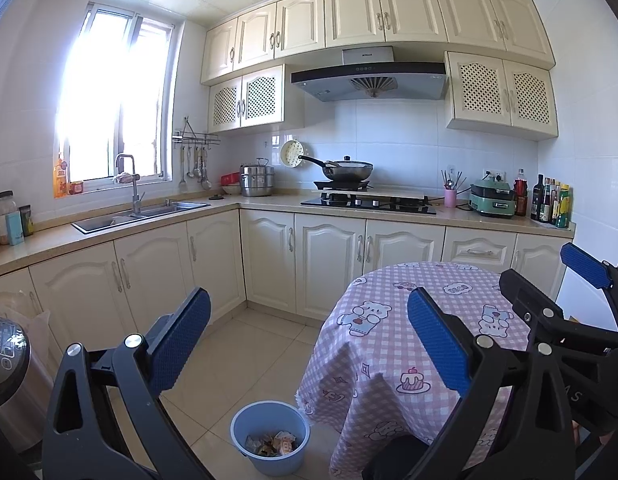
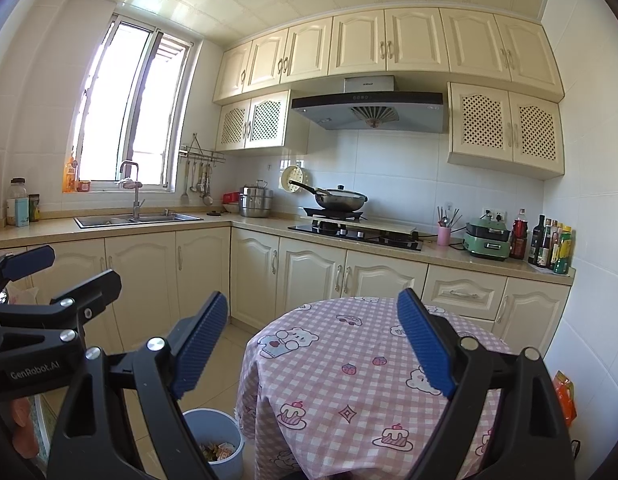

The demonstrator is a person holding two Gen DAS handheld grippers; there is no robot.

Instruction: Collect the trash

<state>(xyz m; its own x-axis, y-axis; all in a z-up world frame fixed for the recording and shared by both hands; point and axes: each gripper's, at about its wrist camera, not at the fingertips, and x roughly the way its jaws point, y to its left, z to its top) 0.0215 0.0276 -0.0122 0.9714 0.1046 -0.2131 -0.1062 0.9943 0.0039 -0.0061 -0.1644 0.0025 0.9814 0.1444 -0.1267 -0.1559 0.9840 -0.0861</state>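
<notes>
A light blue bin point(image 1: 269, 436) stands on the tiled floor beside the round table point(image 1: 389, 320), which wears a pink checked cloth. Crumpled wrappers point(image 1: 273, 445) lie inside the bin. My left gripper point(image 1: 309, 344) is open in the air, above the bin and the table's left edge, with nothing between its blue pads point(image 1: 181, 340). My right gripper point(image 2: 313, 340) is open too, level over the table point(image 2: 349, 360), holding nothing. The bin point(image 2: 217, 436) with its wrappers point(image 2: 219, 452) shows at the lower left of the right wrist view. Each gripper appears at the edge of the other's view.
Cream cabinets and an L-shaped counter point(image 1: 269, 200) run behind, with a sink point(image 1: 141, 214), a hob carrying a wok point(image 1: 345, 172) and bottles point(image 1: 549, 204). A steel appliance point(image 1: 9, 364) stands at the left. An orange bag point(image 2: 565, 396) leans on the right wall.
</notes>
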